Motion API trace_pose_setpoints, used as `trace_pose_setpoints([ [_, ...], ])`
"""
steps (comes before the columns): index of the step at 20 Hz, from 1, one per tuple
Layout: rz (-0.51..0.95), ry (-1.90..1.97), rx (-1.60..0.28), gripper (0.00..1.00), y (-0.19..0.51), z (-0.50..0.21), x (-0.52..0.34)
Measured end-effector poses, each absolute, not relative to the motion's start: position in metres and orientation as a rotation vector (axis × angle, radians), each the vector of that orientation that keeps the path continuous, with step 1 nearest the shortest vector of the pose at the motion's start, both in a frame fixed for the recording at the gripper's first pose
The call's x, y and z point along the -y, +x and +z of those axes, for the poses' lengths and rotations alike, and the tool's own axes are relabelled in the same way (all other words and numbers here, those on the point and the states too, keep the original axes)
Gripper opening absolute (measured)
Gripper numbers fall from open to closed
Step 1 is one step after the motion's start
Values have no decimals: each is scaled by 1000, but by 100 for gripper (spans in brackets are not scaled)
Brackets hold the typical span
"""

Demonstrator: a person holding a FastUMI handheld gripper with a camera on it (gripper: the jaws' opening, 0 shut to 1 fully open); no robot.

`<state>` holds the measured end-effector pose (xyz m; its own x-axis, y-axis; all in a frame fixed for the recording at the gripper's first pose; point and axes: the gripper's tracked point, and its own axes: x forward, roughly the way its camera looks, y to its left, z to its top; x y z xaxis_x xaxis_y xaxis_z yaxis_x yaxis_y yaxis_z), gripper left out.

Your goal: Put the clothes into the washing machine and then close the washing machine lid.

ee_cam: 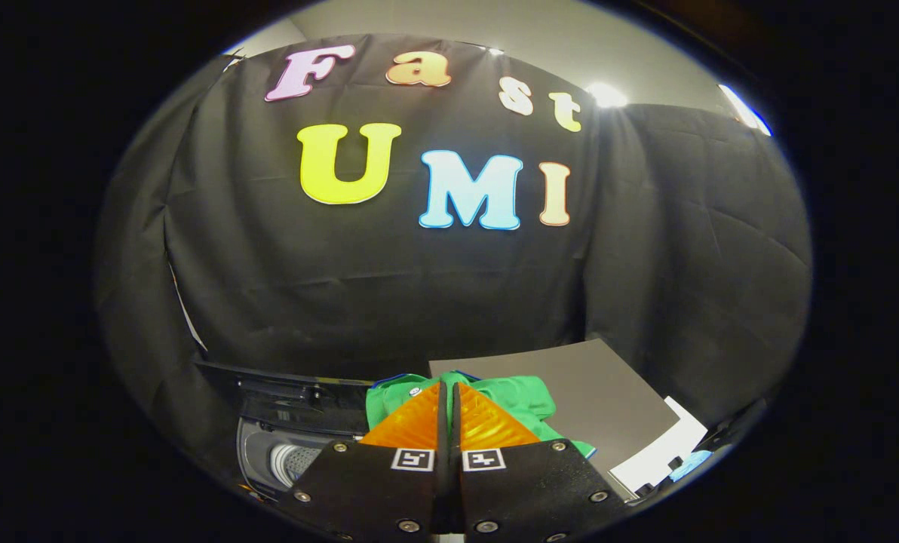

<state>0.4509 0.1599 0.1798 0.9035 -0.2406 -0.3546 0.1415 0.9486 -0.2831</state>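
Hand-held gripper (449, 388) fingers nearly together, pinching green clothes (521, 403), garment bunched just beyond fingertips, beside open washer (283, 452), lid (283, 388) raised, drum visible, grey counter (608, 392) behind garment

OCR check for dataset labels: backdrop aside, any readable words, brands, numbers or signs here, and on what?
Readable text: none.
Square markers on the fingers: coded patterns, no words.
Round badge on the green garment: too small to read.
Washing machine: no legible marking.
Gripper: fingers shut on the garment, no text there.
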Motion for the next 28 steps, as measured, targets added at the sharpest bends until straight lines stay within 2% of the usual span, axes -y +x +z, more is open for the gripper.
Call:
trace_pose_setpoints([
  [10,-155,-293,-437,0,443,132,-284],
  [17,-78,-295,-524,0,444,60,-350],
  [28,25,-363,-673,0,443,-39,-390],
])
